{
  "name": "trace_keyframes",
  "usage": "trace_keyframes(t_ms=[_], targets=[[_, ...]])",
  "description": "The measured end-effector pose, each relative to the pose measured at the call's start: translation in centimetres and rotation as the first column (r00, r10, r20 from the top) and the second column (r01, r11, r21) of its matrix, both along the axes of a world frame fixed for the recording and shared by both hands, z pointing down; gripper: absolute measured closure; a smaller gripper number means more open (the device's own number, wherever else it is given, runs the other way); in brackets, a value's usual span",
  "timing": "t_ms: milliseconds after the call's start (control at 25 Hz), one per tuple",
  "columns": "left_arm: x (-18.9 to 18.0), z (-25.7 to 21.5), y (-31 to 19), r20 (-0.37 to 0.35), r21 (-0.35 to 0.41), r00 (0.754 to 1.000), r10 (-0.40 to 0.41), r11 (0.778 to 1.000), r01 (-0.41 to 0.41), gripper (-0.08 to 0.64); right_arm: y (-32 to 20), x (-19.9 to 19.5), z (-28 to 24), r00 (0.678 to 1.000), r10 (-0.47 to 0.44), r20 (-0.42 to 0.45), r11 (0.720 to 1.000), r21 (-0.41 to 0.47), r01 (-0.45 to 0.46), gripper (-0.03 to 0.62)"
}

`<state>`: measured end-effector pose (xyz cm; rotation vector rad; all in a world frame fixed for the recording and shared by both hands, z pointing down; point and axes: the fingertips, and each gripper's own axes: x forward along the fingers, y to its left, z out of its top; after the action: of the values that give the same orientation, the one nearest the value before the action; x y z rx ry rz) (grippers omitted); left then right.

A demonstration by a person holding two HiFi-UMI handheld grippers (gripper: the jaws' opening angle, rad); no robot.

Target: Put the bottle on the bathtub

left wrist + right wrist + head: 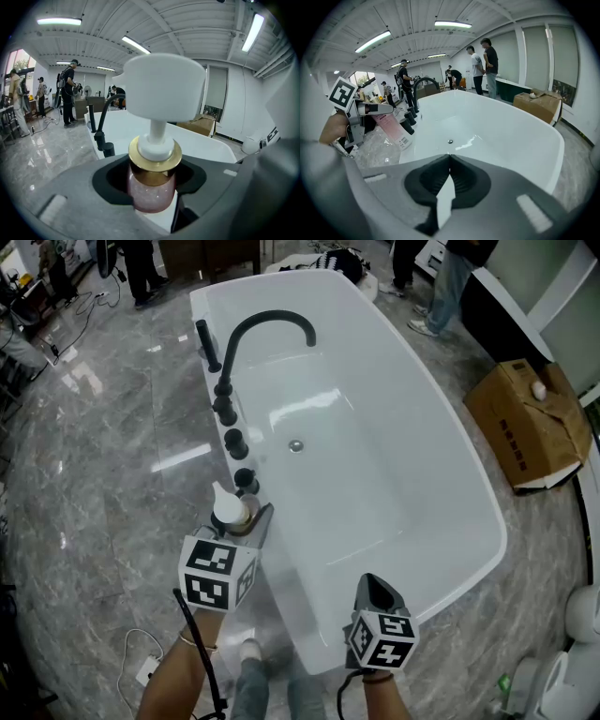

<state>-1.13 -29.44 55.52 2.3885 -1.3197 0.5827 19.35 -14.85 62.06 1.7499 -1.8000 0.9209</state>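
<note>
A pump bottle (229, 508) with a white pump head, a gold collar and a pink body sits between the jaws of my left gripper (249, 518), which is shut on it. It hangs at the left rim of the white bathtub (384, 465), just before the row of black knobs (235, 442). In the left gripper view the bottle (154, 161) stands upright in the left gripper (152, 201). From the right gripper view the bottle (392, 127) tilts above the tub's rim. My right gripper (377, 590) is shut and empty over the tub's near end (449, 160).
A black arched faucet (270, 326) rises from the tub's left rim. A cardboard box (528, 421) lies on the marble floor to the right. People (441, 282) stand beyond the tub's far end. A white cable (141, 664) lies on the floor near my left arm.
</note>
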Motion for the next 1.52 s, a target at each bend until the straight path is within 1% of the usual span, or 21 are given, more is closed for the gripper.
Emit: trace_keyframes(t_ms=[360,760,1200,1520], targets=[[-0.1,1.0,-0.8,0.011,-0.01,1.0,0.014,1.0,-0.013,0.341,-0.4,-0.6,0.5,1.0,0.012,0.01,1.0,-0.013,-0.011,0.59],[0.3,1.2,-1.1,0.022,0.003,0.999,0.026,1.0,-0.026,0.341,-0.4,-1.1,1.2,1.0,0.007,0.016,1.0,-0.026,-0.007,0.589],[0.9,1.3,-1.1,0.032,0.017,0.999,0.022,1.0,-0.023,0.337,0.2,-0.4,1.4,1.0,0.015,0.024,0.999,-0.031,-0.014,0.589],[1.1,1.2,-1.1,0.007,0.046,1.0,0.018,0.999,-0.019,0.334,0.8,0.0,1.7,0.999,0.028,0.029,0.999,-0.036,-0.027,0.59]])
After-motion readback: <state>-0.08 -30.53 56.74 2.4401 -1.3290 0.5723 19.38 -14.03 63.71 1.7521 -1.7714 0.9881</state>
